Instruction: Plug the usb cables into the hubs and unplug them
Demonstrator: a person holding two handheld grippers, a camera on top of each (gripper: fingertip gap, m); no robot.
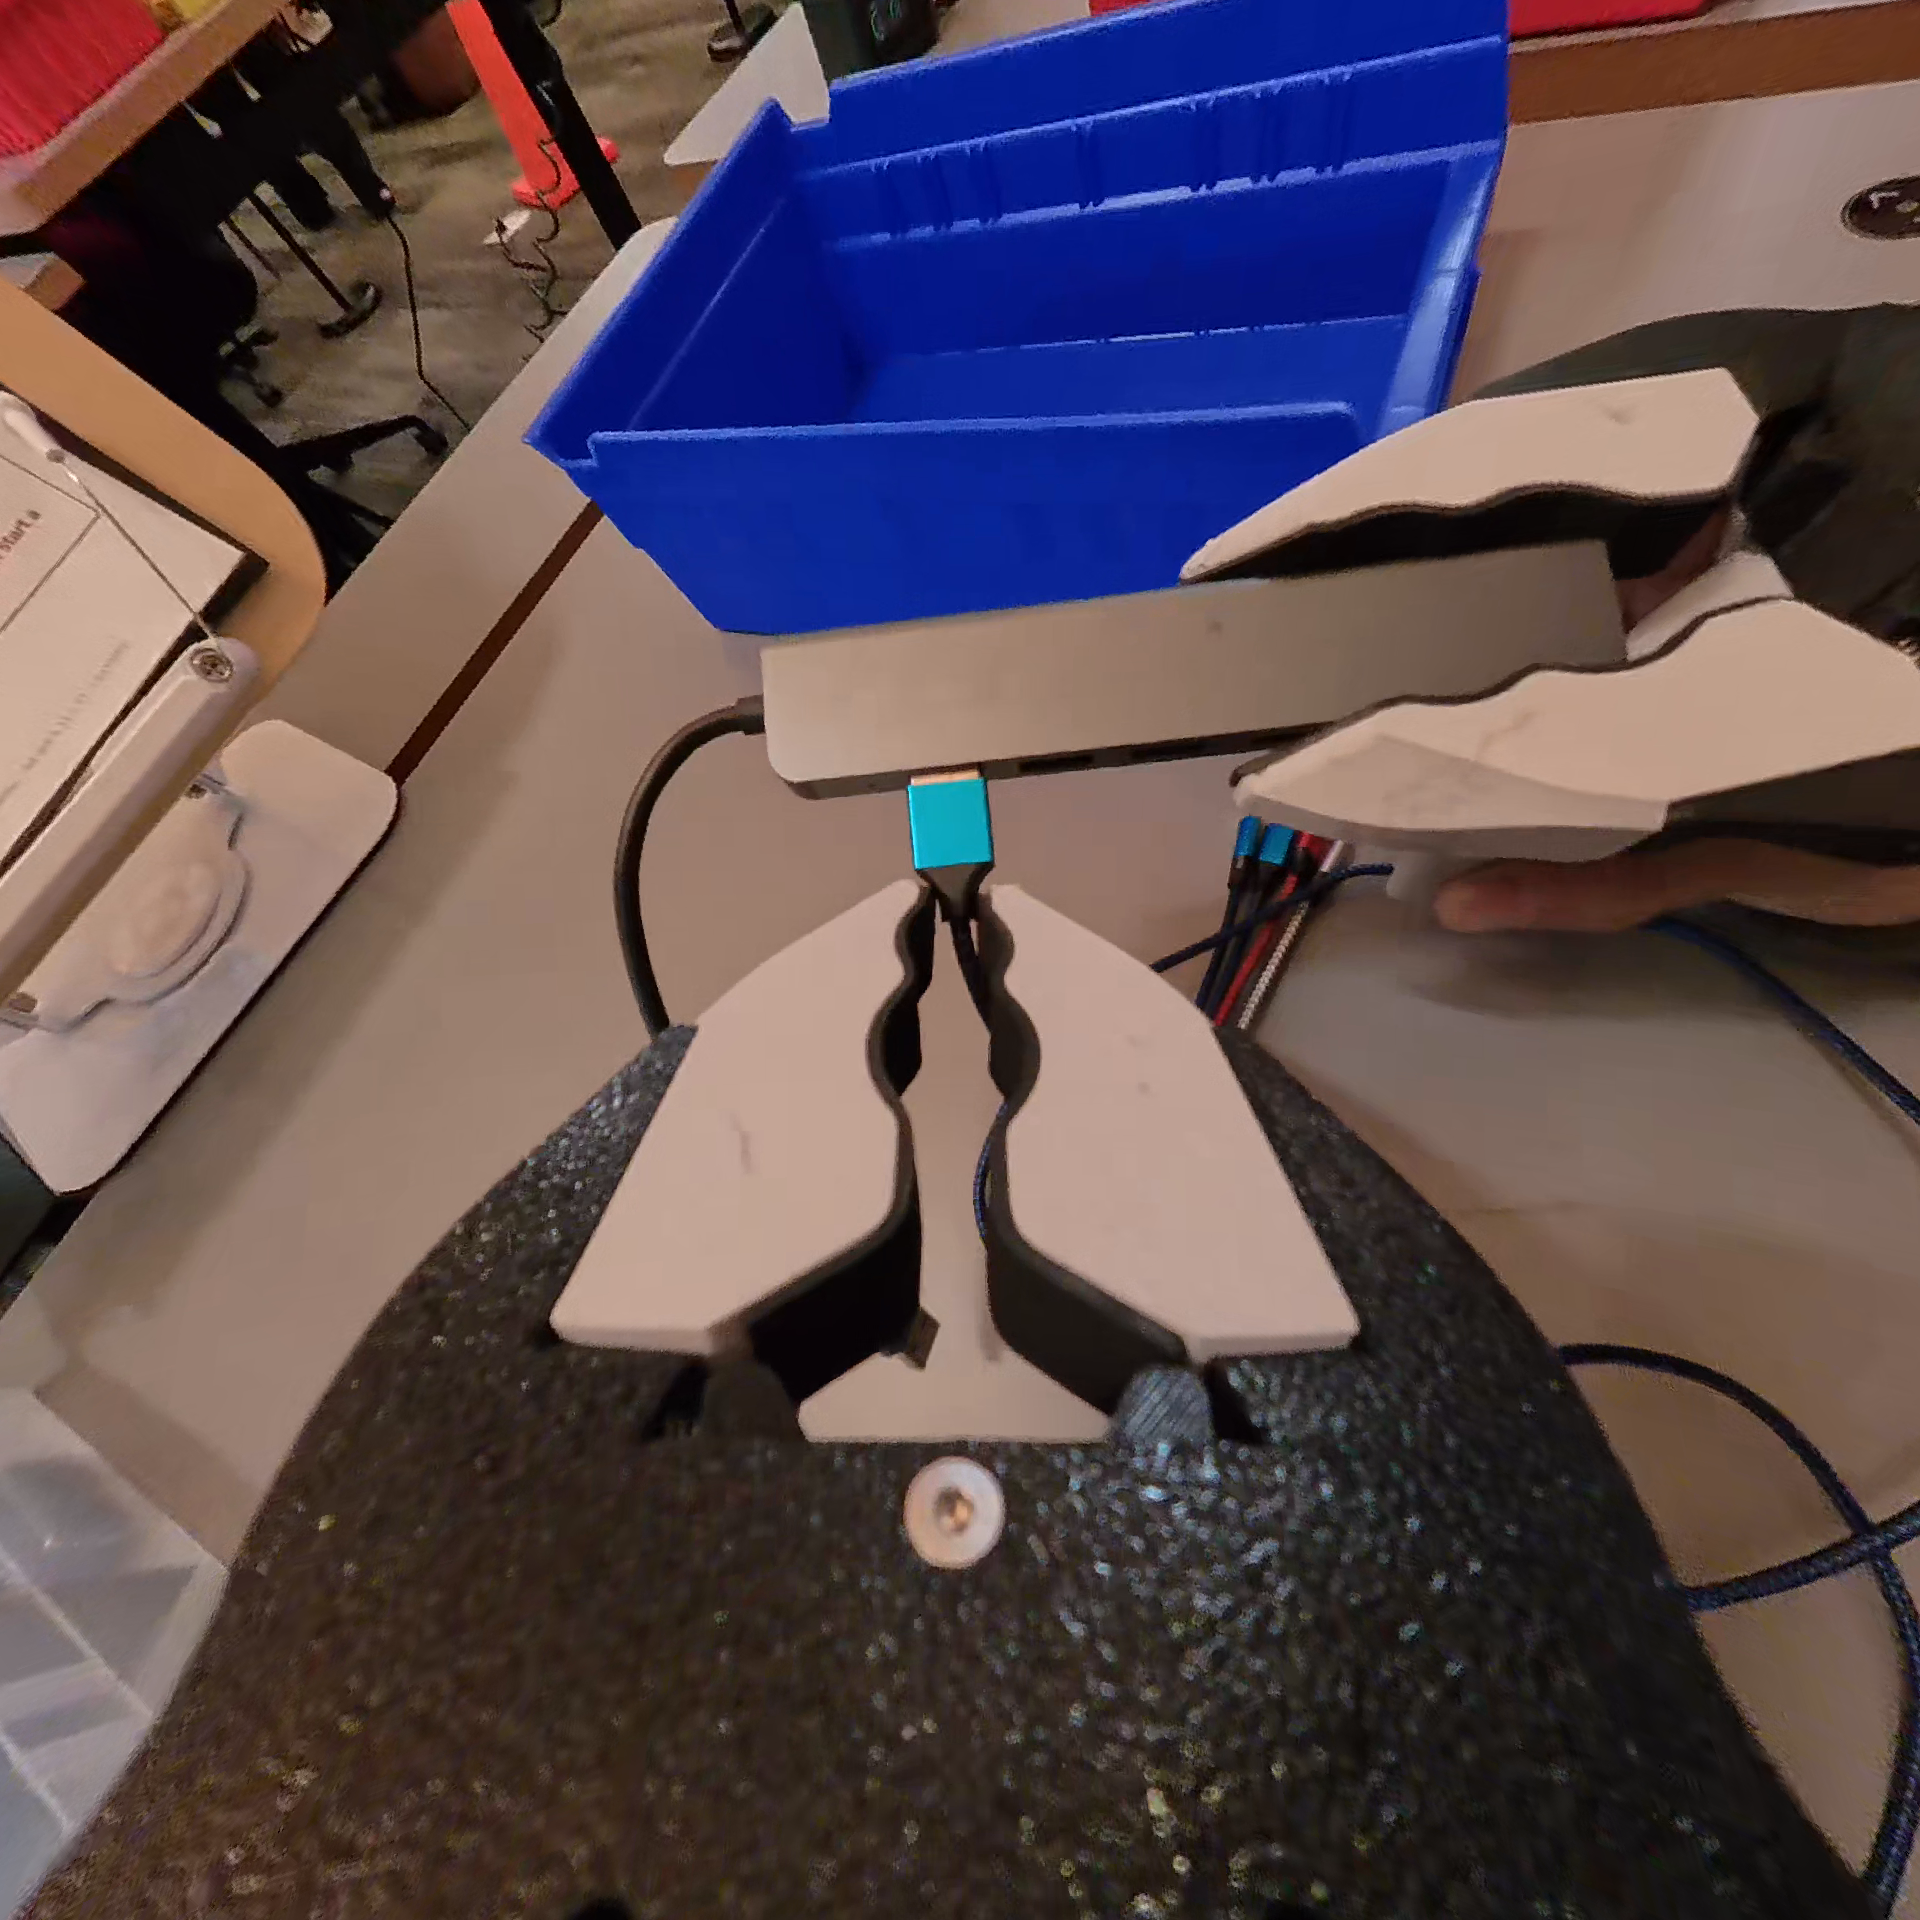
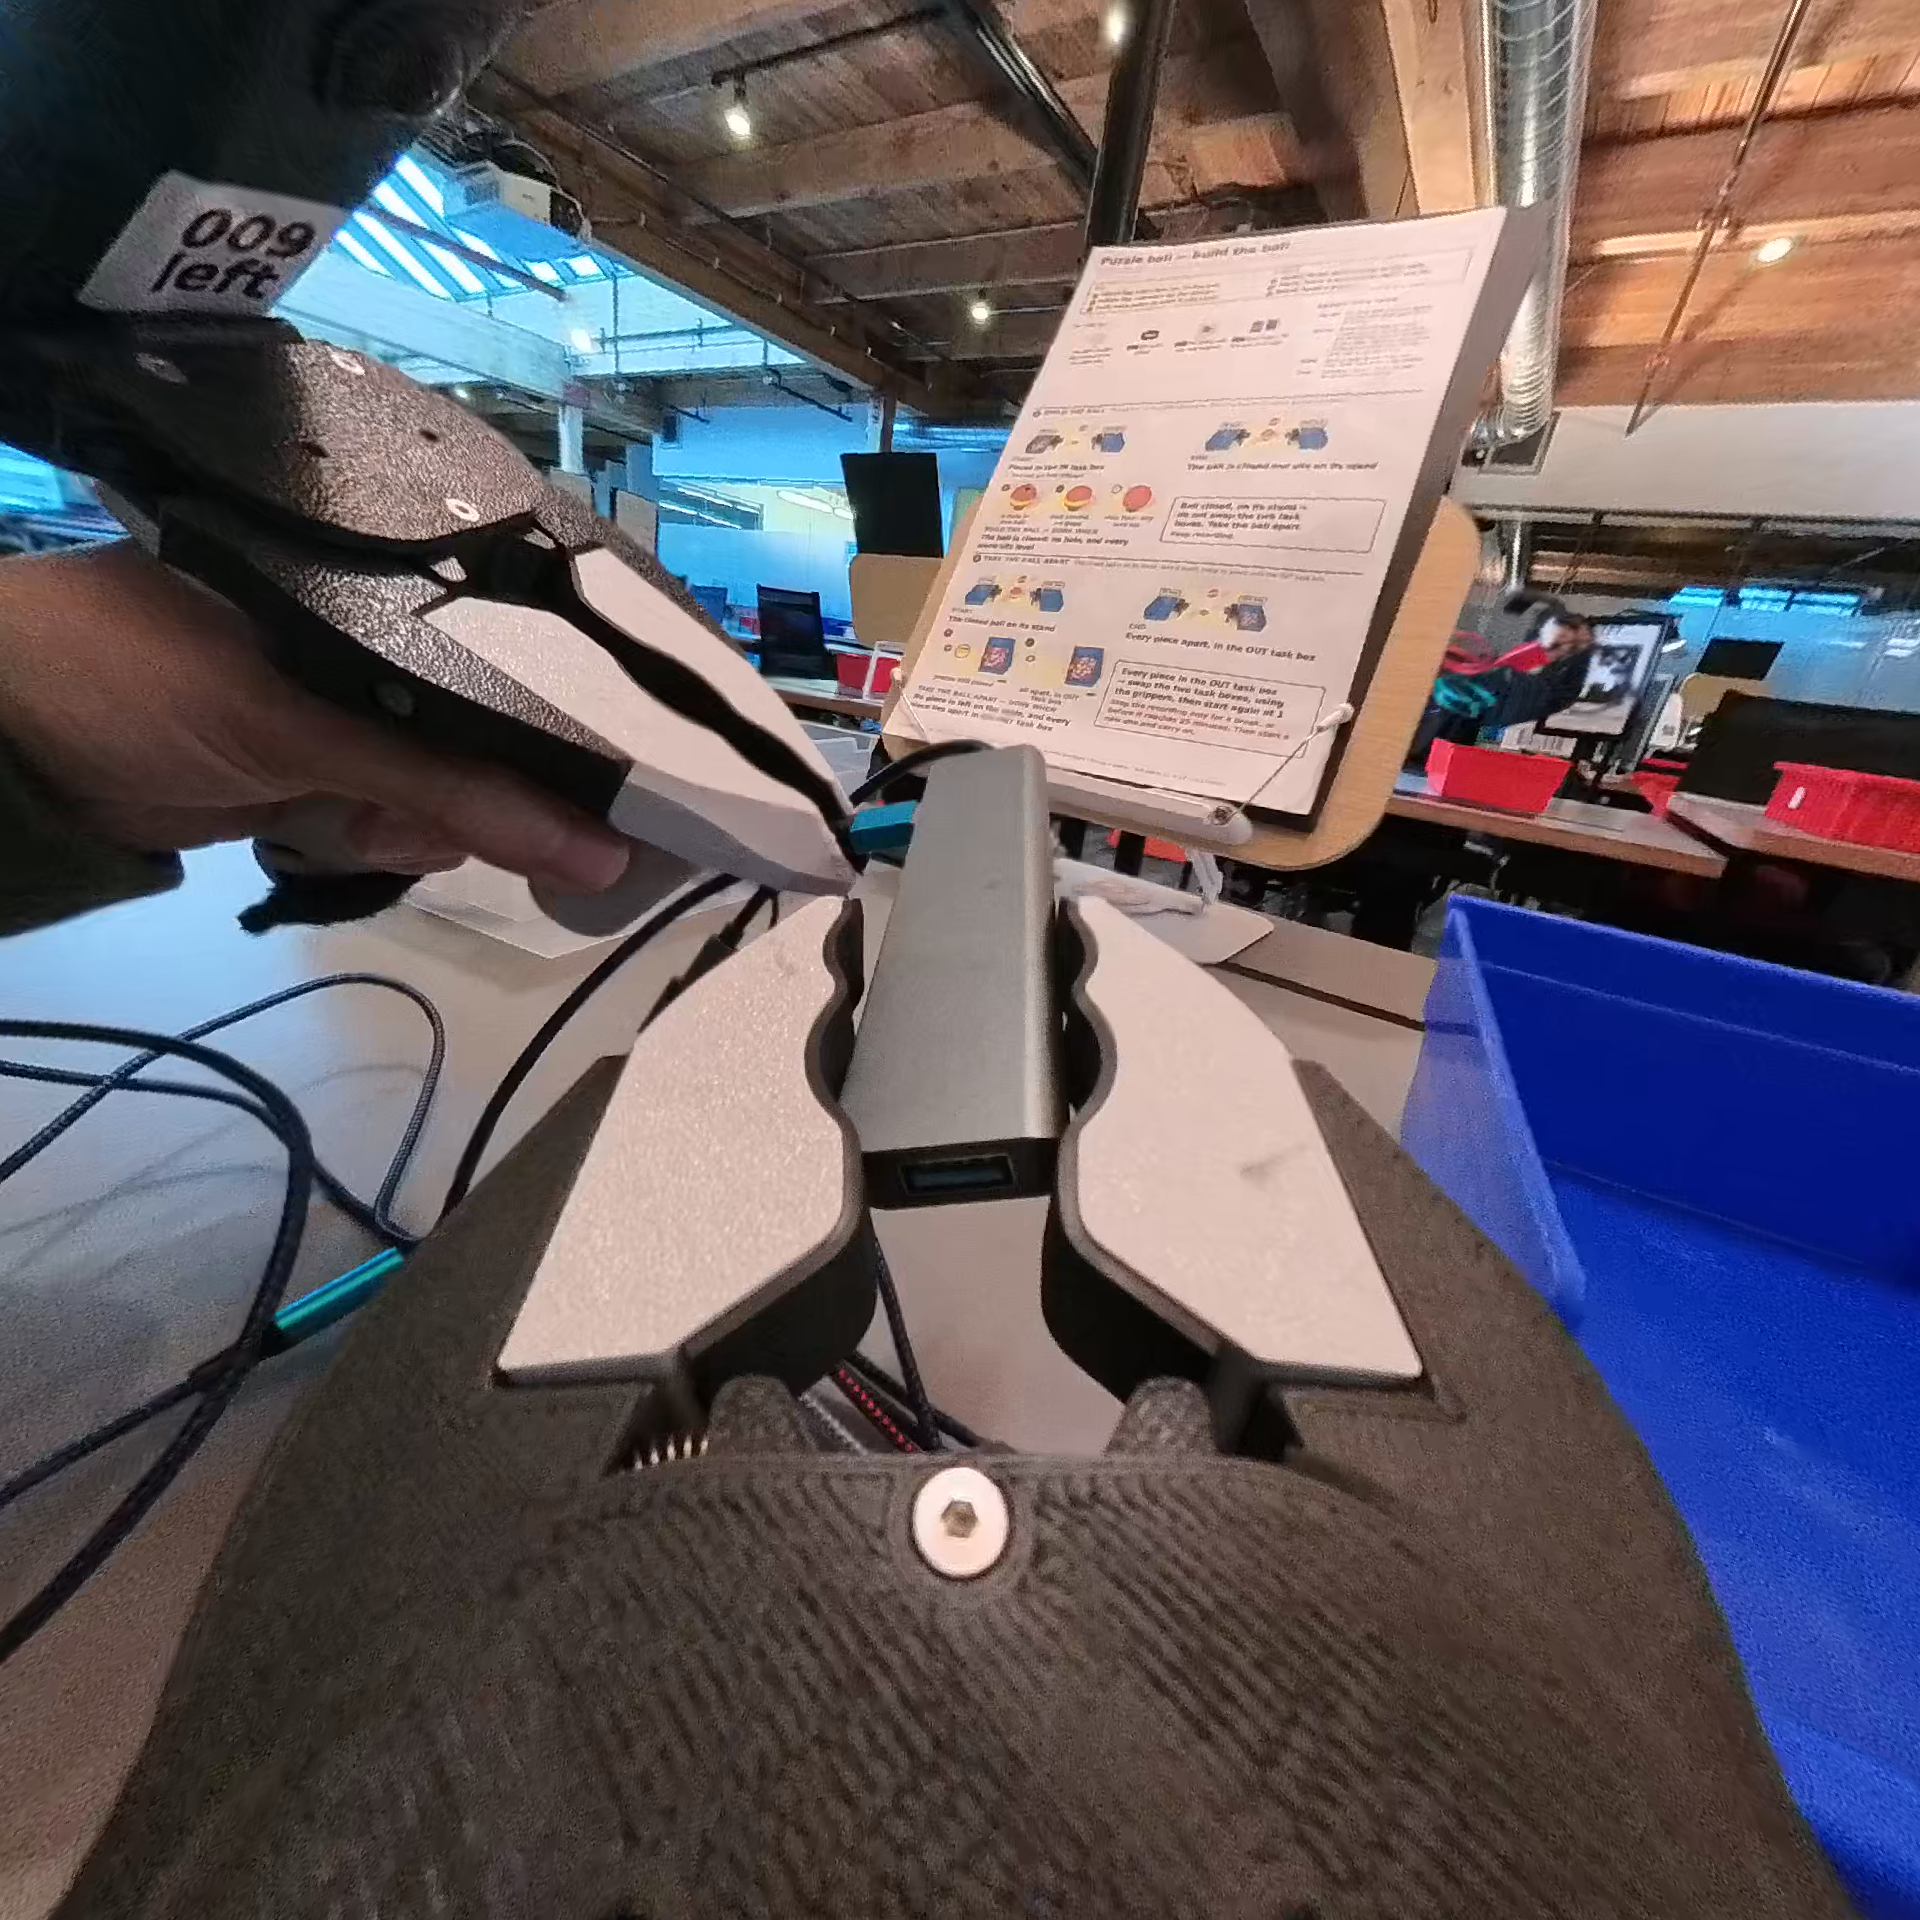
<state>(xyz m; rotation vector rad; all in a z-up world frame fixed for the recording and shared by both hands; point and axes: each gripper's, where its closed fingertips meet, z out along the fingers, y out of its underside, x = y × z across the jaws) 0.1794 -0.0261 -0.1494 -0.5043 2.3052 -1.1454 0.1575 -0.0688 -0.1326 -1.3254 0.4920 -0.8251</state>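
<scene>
Right in front of the blue bin, the right gripper is clamping the grey hub lengthwise while the left gripper is pinching the cable just behind the teal plug, which is sitting square-on in the hub's side port

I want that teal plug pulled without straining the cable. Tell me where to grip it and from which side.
Grip the teal plug on its flat metal shell, not the cord the left gripper pinches now. Come from the port side of the hub, which the right gripper holds, with one finger on each long edge, in line with the plug's axis.
</scene>
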